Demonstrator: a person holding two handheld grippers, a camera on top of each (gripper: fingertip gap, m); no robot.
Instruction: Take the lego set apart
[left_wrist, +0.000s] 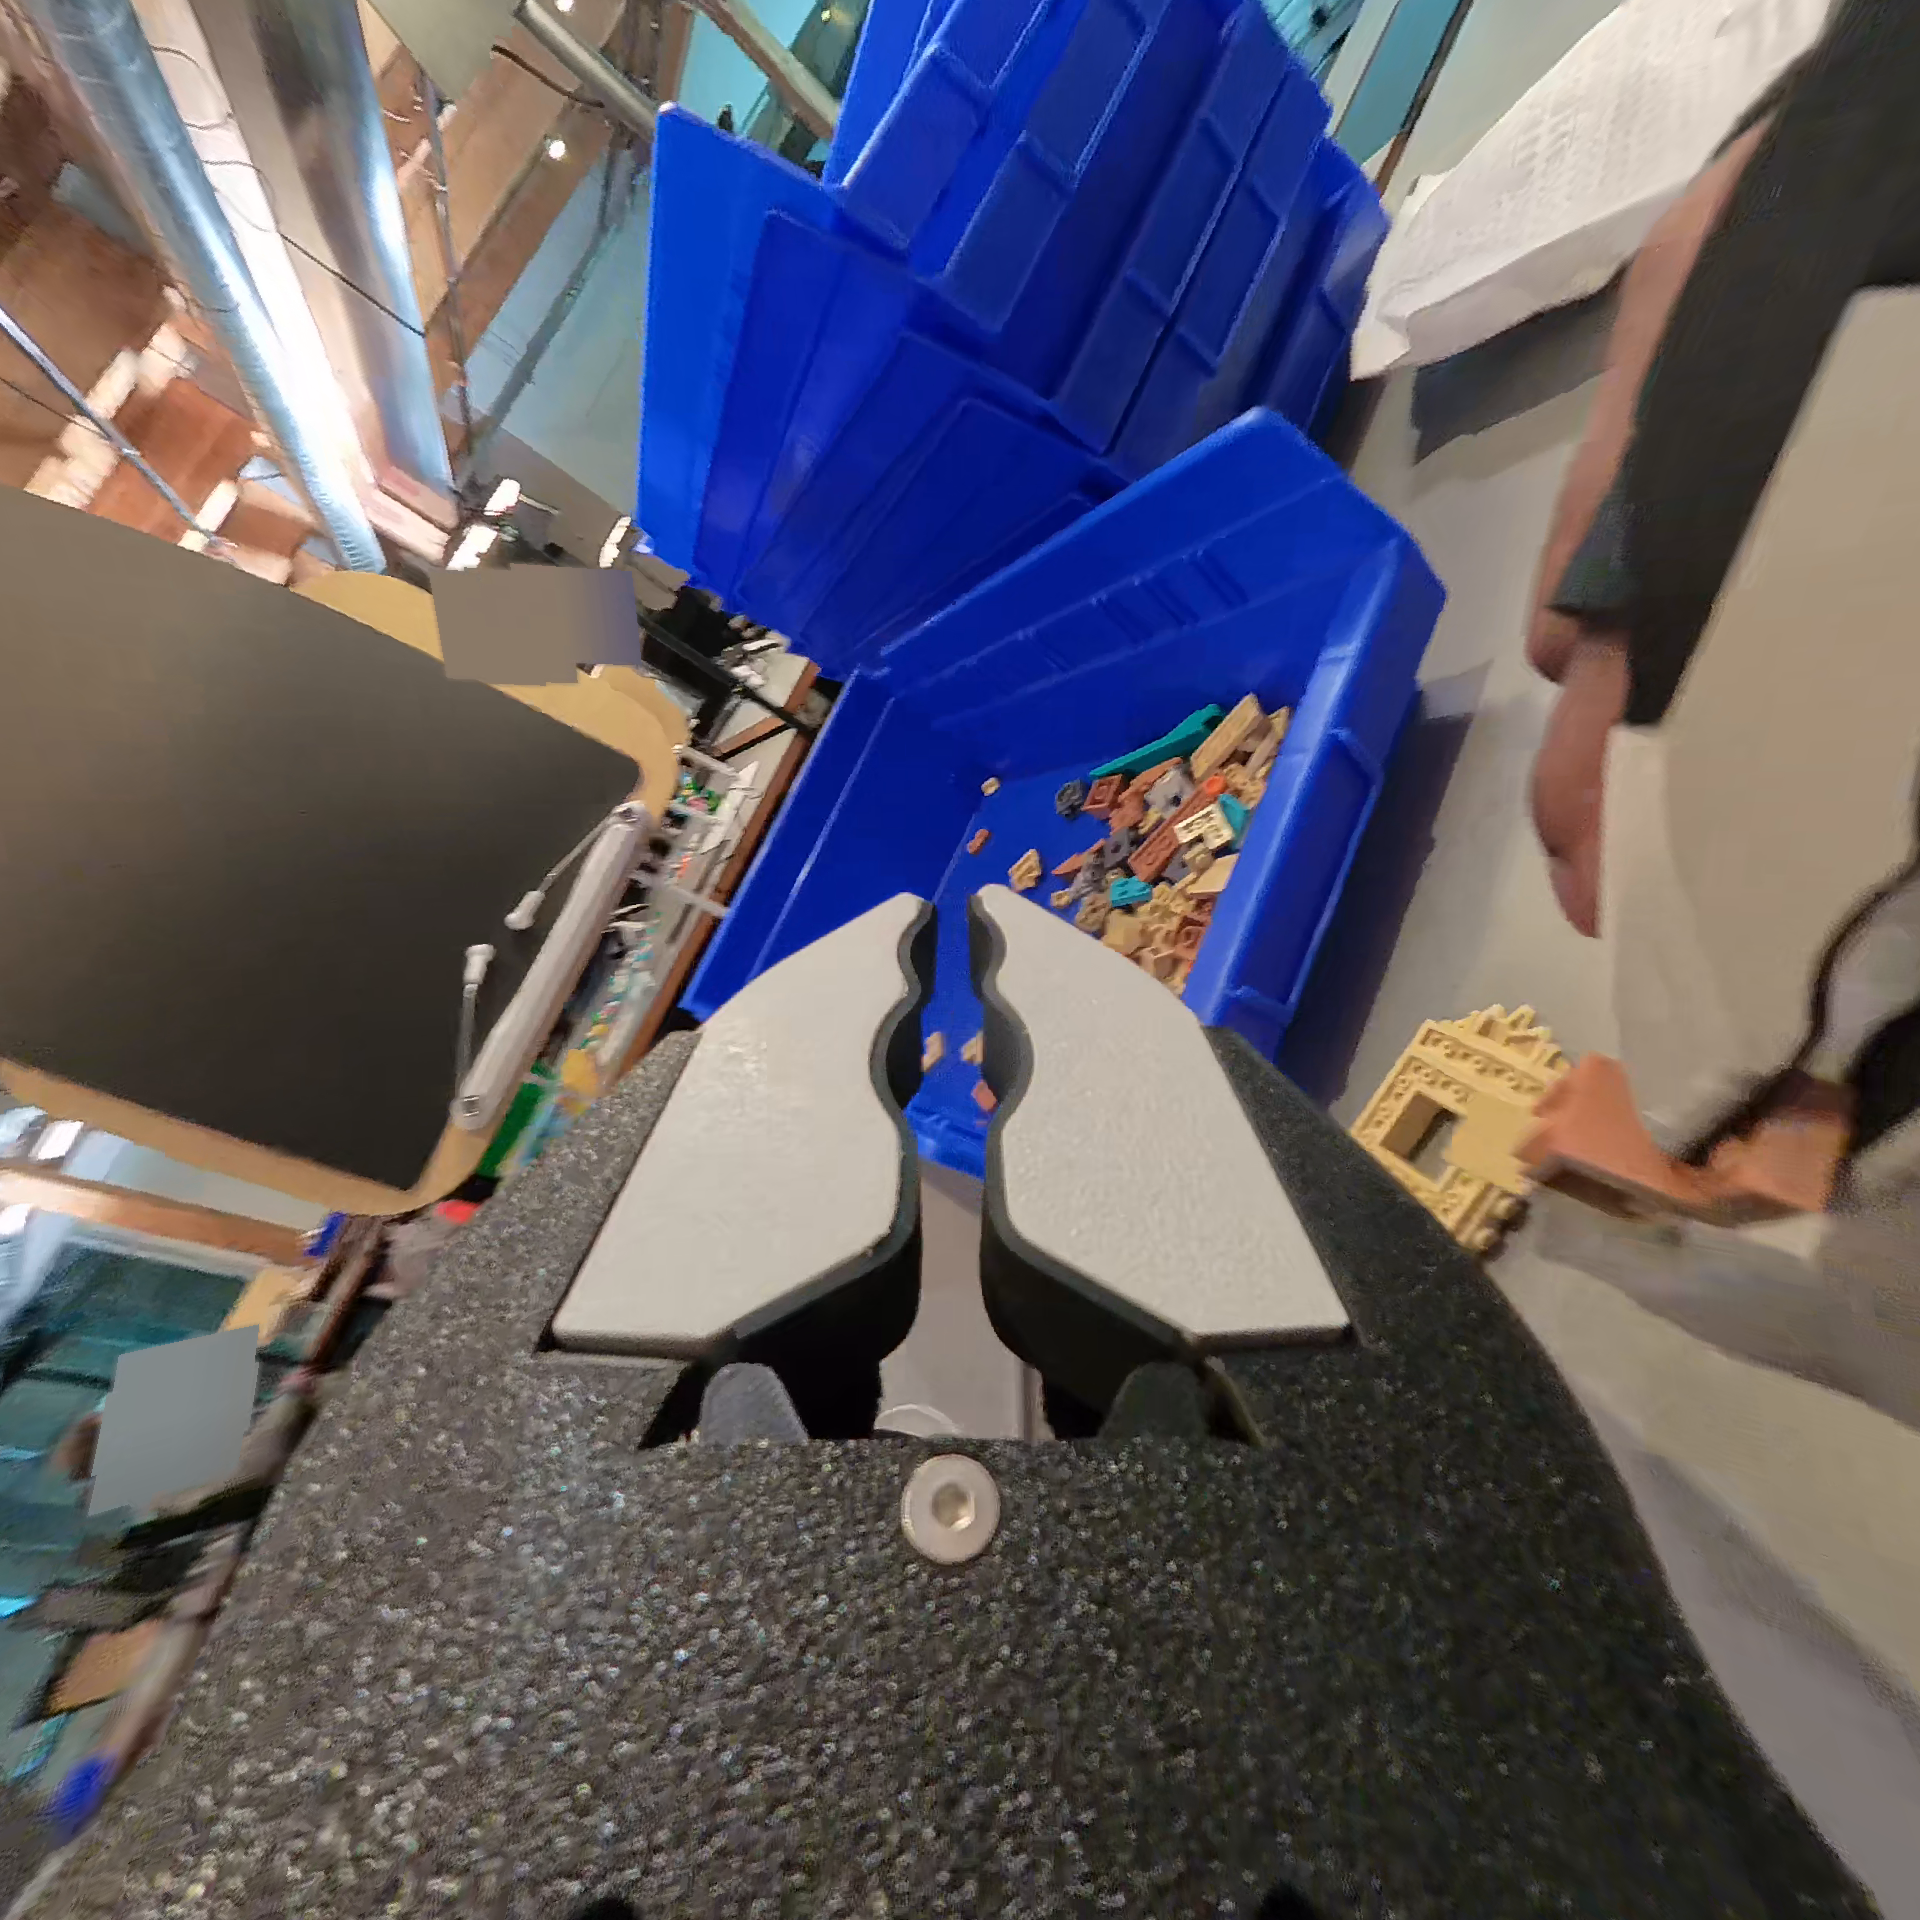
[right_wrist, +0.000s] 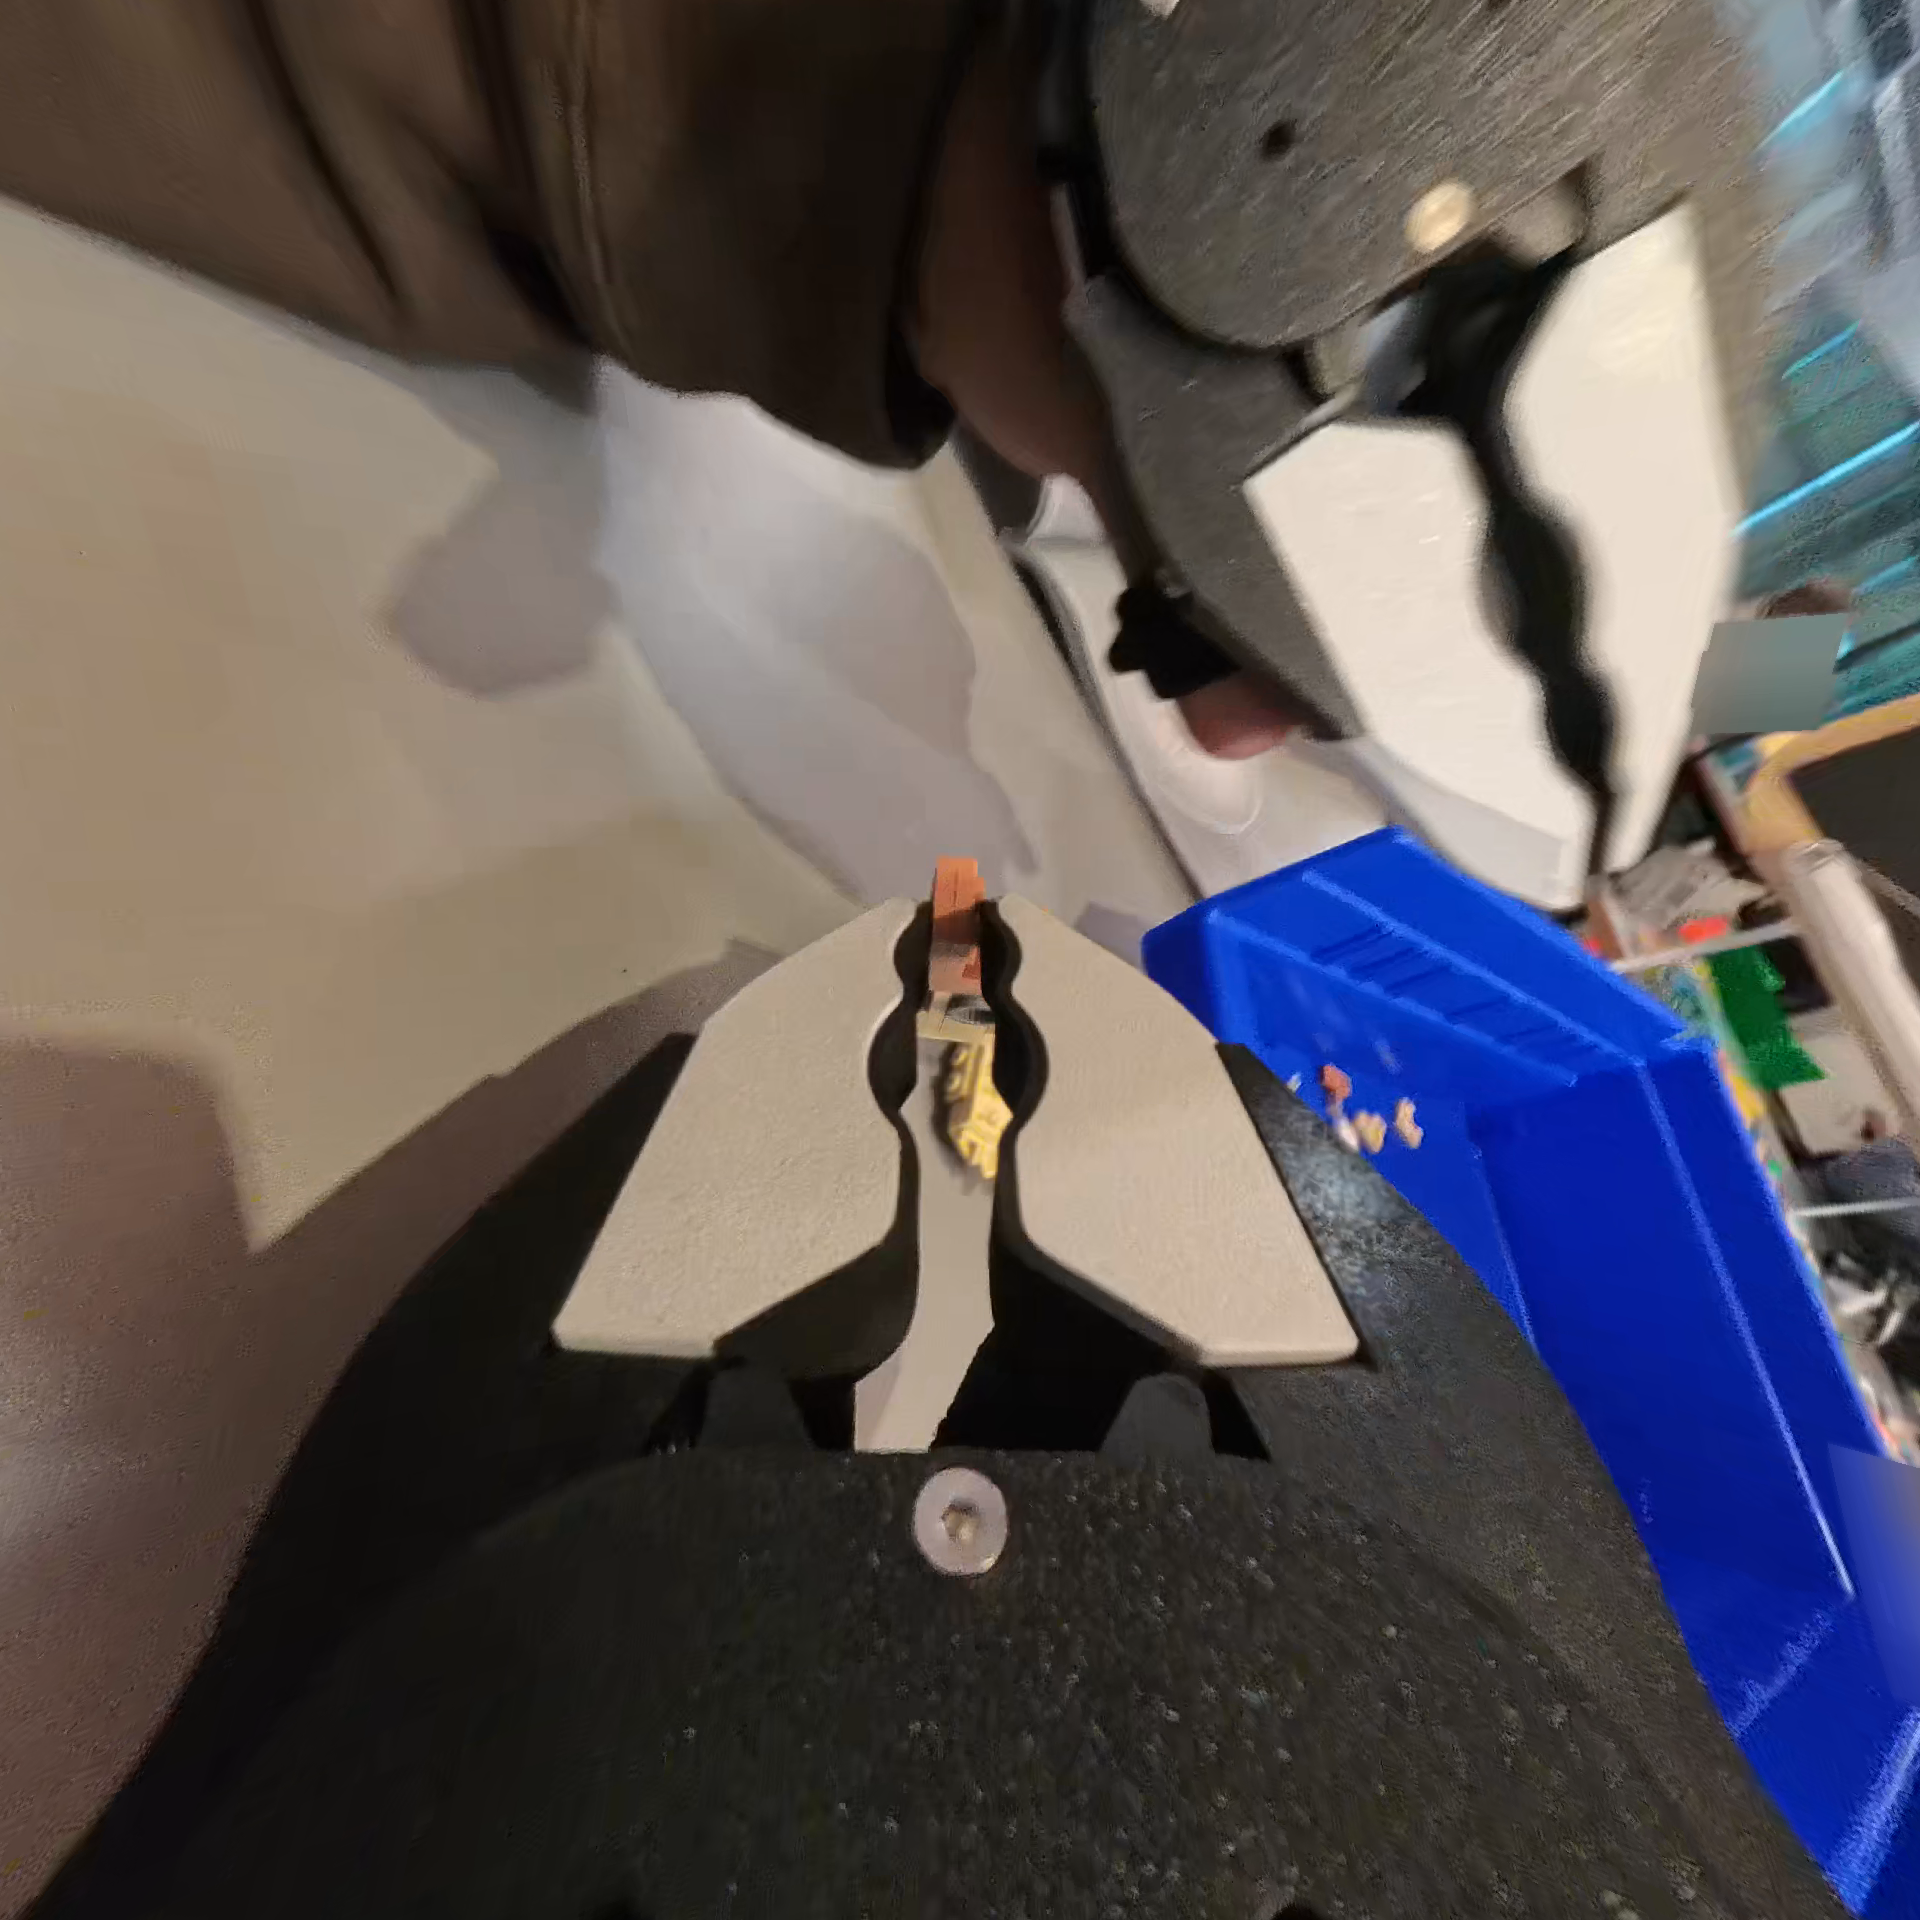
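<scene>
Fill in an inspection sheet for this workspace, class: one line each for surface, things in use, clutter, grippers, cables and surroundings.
Surface: pale grey tabletop.
Things in use: open blue plastic bin holding a heap of small tan, brown and teal building bricks; ornate tan brick frame lying beside the bin.
Clutter: stack of empty blue plastic bins behind.
Grippers: left hand-held gripper over the bin, jaws nearly together, nothing between them; right hand-held gripper shut on a reddish-brown brick piece joined to the frame.
Cables: nothing seen.
Surroundings: black-topped wooden table, metal ducts overhead.
</scene>
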